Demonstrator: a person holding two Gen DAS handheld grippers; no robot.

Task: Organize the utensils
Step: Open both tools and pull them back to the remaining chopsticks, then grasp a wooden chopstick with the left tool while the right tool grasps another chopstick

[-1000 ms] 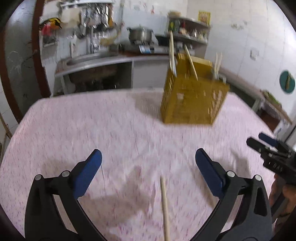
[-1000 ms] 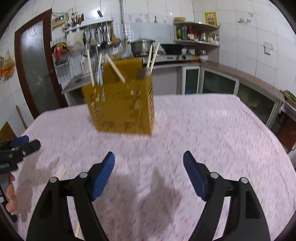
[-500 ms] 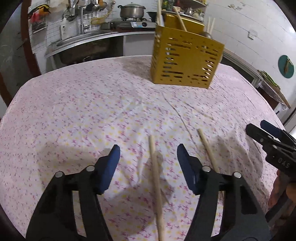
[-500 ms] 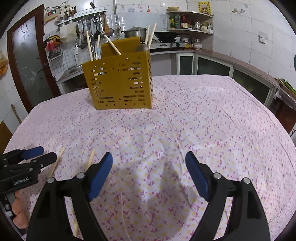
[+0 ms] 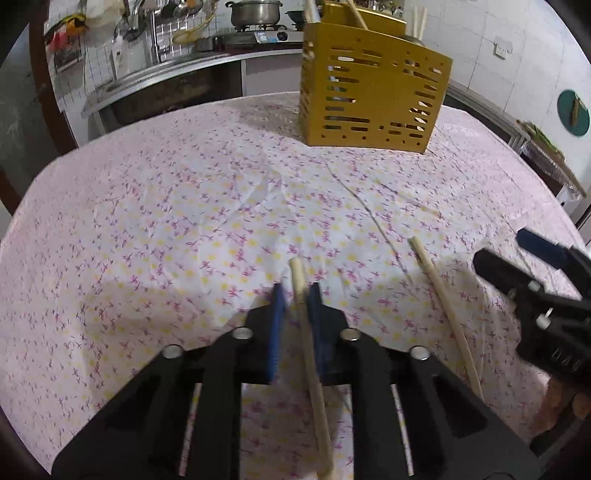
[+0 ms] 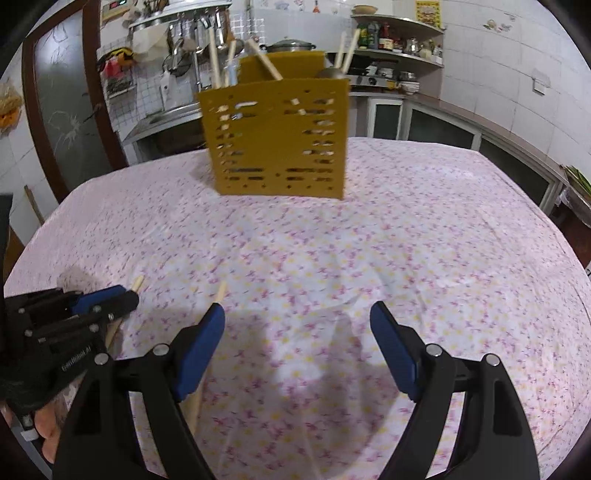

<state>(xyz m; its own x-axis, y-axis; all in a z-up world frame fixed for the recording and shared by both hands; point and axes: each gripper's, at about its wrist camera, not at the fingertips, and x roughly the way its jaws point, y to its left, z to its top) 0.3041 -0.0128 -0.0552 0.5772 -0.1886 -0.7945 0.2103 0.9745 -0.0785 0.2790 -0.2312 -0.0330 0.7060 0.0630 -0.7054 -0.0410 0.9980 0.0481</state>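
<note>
My left gripper (image 5: 297, 295) is shut on a wooden chopstick (image 5: 310, 369) that lies on the floral tablecloth (image 5: 184, 221). A second chopstick (image 5: 443, 310) lies just to its right. The yellow slotted utensil holder (image 5: 373, 99) stands at the far side of the table with several chopsticks and utensils in it. My right gripper (image 6: 295, 325) is open and empty, low over the cloth, with the holder (image 6: 277, 144) ahead. In the right wrist view the left gripper (image 6: 99, 302) is at the left on its chopstick (image 6: 137, 283), and the second chopstick (image 6: 220, 290) runs under my left finger.
A kitchen counter with a sink, a stove and a pot (image 5: 255, 13) runs behind the table. Shelves with bottles (image 6: 391, 37) are at the back right. A dark door (image 6: 62, 122) is at the left.
My left gripper has moved down over the chopstick and shut on it. My right gripper has stayed open and moved a little forward.
</note>
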